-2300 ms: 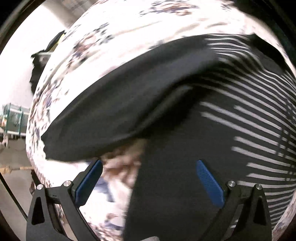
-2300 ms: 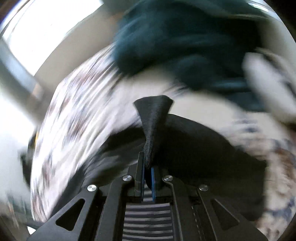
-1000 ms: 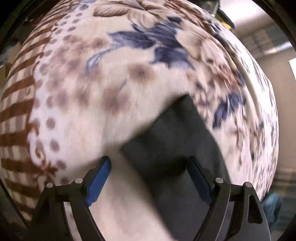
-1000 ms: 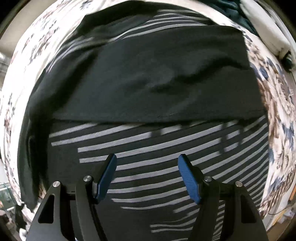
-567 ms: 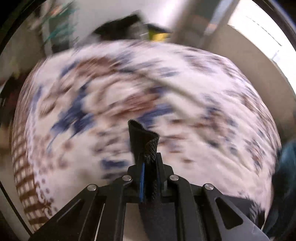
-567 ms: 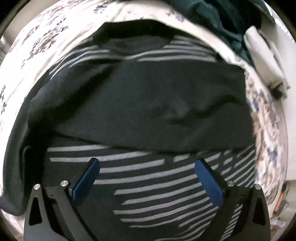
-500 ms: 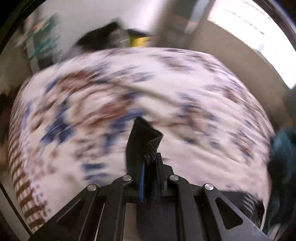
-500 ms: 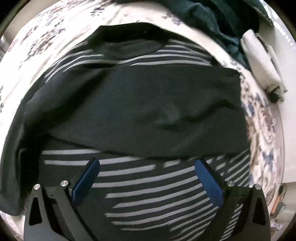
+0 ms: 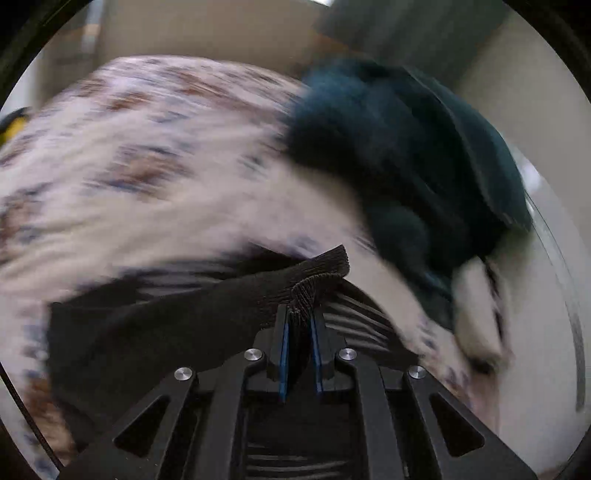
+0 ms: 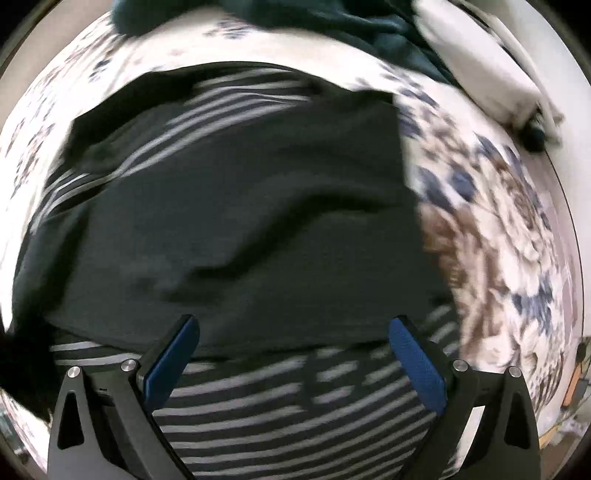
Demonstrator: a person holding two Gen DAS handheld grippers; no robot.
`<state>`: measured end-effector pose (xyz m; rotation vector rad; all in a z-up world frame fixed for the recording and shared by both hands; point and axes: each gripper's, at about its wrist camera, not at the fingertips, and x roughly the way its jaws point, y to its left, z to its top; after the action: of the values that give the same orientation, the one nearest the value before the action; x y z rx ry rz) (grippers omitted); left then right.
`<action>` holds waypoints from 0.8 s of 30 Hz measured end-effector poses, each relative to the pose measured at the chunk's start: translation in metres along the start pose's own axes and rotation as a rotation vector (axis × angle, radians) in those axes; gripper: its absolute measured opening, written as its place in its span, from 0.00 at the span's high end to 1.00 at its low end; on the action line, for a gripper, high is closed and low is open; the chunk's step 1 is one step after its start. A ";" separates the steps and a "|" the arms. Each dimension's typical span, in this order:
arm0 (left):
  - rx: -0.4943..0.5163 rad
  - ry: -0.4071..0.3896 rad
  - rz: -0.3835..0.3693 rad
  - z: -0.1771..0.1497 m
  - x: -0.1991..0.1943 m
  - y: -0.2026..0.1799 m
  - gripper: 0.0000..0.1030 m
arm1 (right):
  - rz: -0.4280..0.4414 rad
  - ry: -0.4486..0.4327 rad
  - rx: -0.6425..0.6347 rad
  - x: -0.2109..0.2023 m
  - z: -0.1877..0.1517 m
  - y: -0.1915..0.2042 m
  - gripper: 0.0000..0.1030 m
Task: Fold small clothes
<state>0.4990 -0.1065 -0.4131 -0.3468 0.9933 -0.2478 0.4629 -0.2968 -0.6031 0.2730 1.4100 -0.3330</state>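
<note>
Left wrist view, nearest the lens: the left gripper [image 9: 300,325], black with blue pads, has its two fingers pressed together on a ribbed black cuff of the black top with thin white stripes [image 9: 155,325]. The cuff bunches and fans out just past the fingertips. From the pinch, the dark cloth trails away to the left and lies partly on the white bedspread printed with blue and brown flowers [image 9: 147,155]. The bedspread is streaked by motion blur, so its pattern is hard to read here. Farther off, at upper right, a heap of dark teal fabric [image 9: 406,155] sits on the bedspread. A pale folded item lies just beside the heap at right, too blurred to tell more. A beige wall closes the background.

Right wrist view, nearest the lens: the right gripper [image 10: 295,354] has its blue-padded fingers spread wide, with nothing between them. It looks almost straight down over the same striped top [image 10: 258,413], which lies flat on the floral bedspread [image 10: 517,221]. Striped cloth fills the lower part of the picture under the fingers. Beyond it, a plain black panel of the garment is folded across the middle, rumpled with a few soft creases. More stripes show past that fold. At the far edge, the teal heap [image 10: 369,26] lies above the garment, and a white folded cloth [image 10: 491,62] lies at upper right.
</note>
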 end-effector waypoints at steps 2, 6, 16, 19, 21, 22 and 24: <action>0.039 0.092 -0.054 -0.011 0.031 -0.039 0.89 | 0.001 0.019 0.024 0.004 0.001 -0.024 0.00; 0.089 0.163 -0.104 -0.016 0.048 -0.063 0.40 | 0.055 0.065 0.062 0.012 0.005 -0.073 0.00; 0.036 0.092 0.331 -0.028 -0.047 0.100 0.06 | 0.365 0.046 0.150 -0.021 0.037 -0.130 0.00; -0.044 0.113 0.474 -0.044 -0.065 0.158 0.06 | 0.479 0.050 0.137 -0.018 0.060 -0.104 0.00; -0.100 0.130 0.533 -0.054 -0.073 0.188 0.06 | 0.532 0.075 0.124 -0.002 0.076 -0.078 0.00; -0.117 0.132 0.562 -0.059 -0.078 0.200 0.06 | 0.545 0.091 0.117 0.005 0.081 -0.064 0.00; -0.149 0.134 0.596 -0.067 -0.084 0.216 0.06 | 0.530 0.121 0.076 0.027 0.094 -0.033 0.08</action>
<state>0.4079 0.1101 -0.4666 -0.1571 1.2050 0.3489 0.5396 -0.3651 -0.6163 0.7213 1.3863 0.0684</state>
